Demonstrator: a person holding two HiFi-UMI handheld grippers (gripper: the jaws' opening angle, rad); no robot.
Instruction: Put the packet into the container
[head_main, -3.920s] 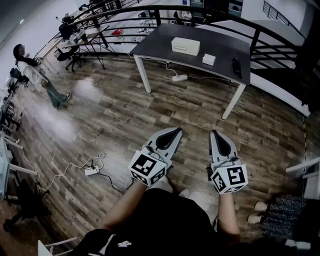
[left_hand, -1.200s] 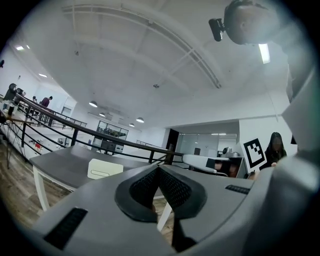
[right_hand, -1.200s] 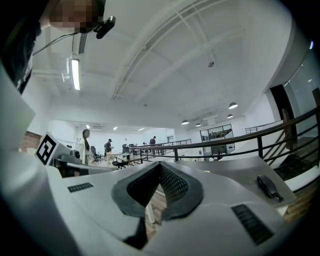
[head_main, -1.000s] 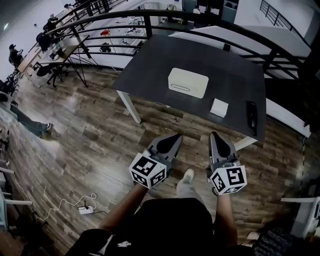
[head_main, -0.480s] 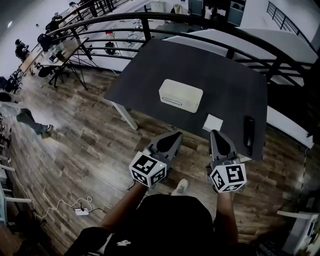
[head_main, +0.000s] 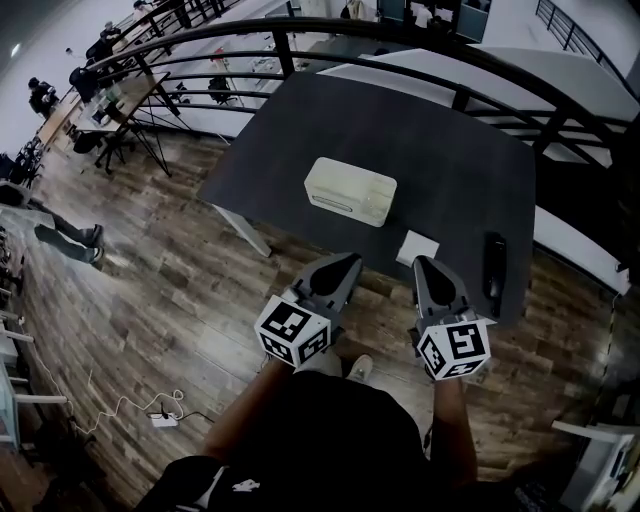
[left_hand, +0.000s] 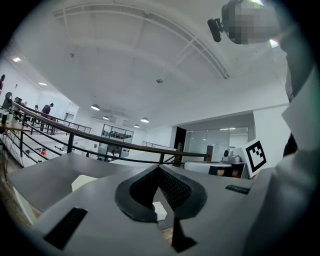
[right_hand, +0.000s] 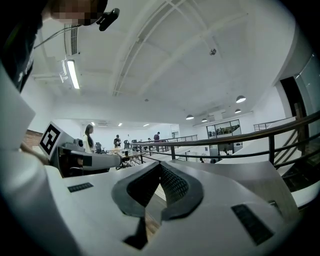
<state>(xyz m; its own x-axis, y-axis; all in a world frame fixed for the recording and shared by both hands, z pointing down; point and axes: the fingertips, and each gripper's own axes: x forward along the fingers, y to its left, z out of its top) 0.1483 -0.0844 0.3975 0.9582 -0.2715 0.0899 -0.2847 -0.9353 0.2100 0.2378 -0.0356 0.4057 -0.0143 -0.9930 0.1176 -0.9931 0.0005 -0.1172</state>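
Note:
A cream box-shaped container (head_main: 350, 190) stands mid-table on the dark table (head_main: 450, 140). A small white packet (head_main: 418, 247) lies flat near the table's front edge, to the right of the container. My left gripper (head_main: 352, 259) is shut and empty, its tip at the table's front edge, below the container. The right gripper (head_main: 421, 262) is shut and empty too, its tip just short of the packet. In the left gripper view the jaws (left_hand: 159, 168) meet, with the container (left_hand: 82, 181) to the left and the packet (left_hand: 160, 211) showing below the tips. In the right gripper view the jaws (right_hand: 160, 165) also meet.
A slim black device (head_main: 494, 262) lies on the table right of the packet. A dark railing (head_main: 400, 35) curves behind the table. Wooden floor spreads to the left, with a cable and power strip (head_main: 160, 420) and a person (head_main: 65, 240) walking far off.
The table, container and packet have come nearer in the head view. Both shut grippers now reach the table's front edge, the right one close to the packet.

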